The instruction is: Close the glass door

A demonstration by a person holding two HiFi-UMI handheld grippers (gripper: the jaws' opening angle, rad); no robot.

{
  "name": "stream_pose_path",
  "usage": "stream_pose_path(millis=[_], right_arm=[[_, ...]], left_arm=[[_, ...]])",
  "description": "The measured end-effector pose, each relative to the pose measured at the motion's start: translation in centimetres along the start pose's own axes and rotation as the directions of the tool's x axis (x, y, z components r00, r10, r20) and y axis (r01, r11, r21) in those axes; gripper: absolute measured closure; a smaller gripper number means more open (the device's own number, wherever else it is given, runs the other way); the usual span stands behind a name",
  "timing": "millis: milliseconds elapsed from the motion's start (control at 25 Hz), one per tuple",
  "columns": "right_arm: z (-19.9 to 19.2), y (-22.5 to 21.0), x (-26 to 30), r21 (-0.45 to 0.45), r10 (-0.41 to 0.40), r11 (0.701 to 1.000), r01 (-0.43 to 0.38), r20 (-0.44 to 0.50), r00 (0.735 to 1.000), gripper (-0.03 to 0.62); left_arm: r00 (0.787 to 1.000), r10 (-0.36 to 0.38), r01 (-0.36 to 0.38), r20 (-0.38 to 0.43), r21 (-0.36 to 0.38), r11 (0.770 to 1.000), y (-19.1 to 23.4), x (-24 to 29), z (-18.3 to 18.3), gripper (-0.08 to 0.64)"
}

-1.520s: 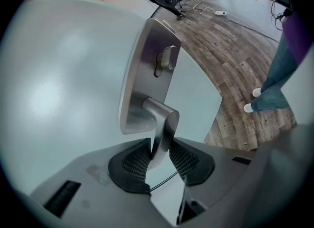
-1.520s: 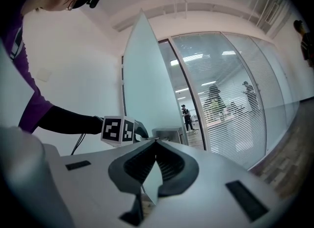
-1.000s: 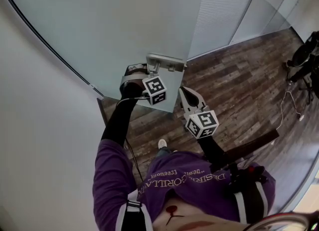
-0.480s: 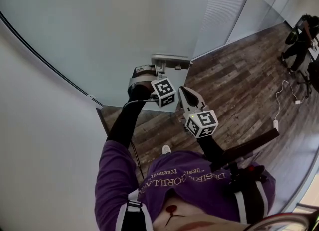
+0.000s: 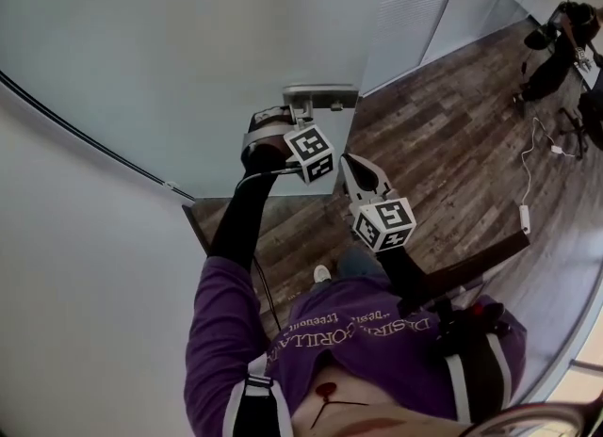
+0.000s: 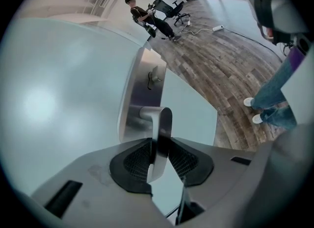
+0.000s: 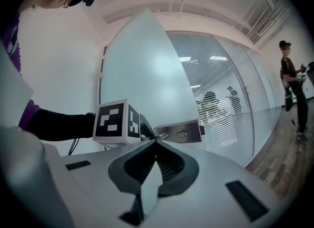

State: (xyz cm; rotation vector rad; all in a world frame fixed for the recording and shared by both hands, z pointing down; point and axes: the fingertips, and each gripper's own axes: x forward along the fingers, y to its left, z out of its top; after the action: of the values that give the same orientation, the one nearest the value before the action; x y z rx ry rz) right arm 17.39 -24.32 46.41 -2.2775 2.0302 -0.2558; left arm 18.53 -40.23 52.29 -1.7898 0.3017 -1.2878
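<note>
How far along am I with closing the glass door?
Done: the left gripper has just been closing onto the door handle. In hand: that grip; right gripper shut, empty. Left: swinging the glass door shut; wood floor shows beyond its edge.

Glass door point(image 5: 188, 49) pale blue-grey; shirt point(image 5: 367, 341) purple.

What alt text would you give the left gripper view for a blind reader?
The left gripper, its jaws having just been closing, clamps the door handle of a frosted glass door. Beyond the door's edge lies wood floor, with a person by a chair far off.
</note>
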Motion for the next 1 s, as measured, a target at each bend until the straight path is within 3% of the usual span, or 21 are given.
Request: stream_pose_path(millis=[200,1000], right_arm=[[0.3,-1.1,1.2,-0.005,0.025,1.000,-0.025,-0.003,1.000,0.595],[3.6,-9.5,8.9,-0.015,0.116,0.993,-0.116,-0.025,0.993,0.595]], left_arm=[[1.000,-0.015,0.015,0.008,-0.034,0.999,0.7,1.2,0.3,0.460],[0.996,-0.025,0.025,-0.086,-0.009,1.000,5.2,6.9,0.8,0.476]])
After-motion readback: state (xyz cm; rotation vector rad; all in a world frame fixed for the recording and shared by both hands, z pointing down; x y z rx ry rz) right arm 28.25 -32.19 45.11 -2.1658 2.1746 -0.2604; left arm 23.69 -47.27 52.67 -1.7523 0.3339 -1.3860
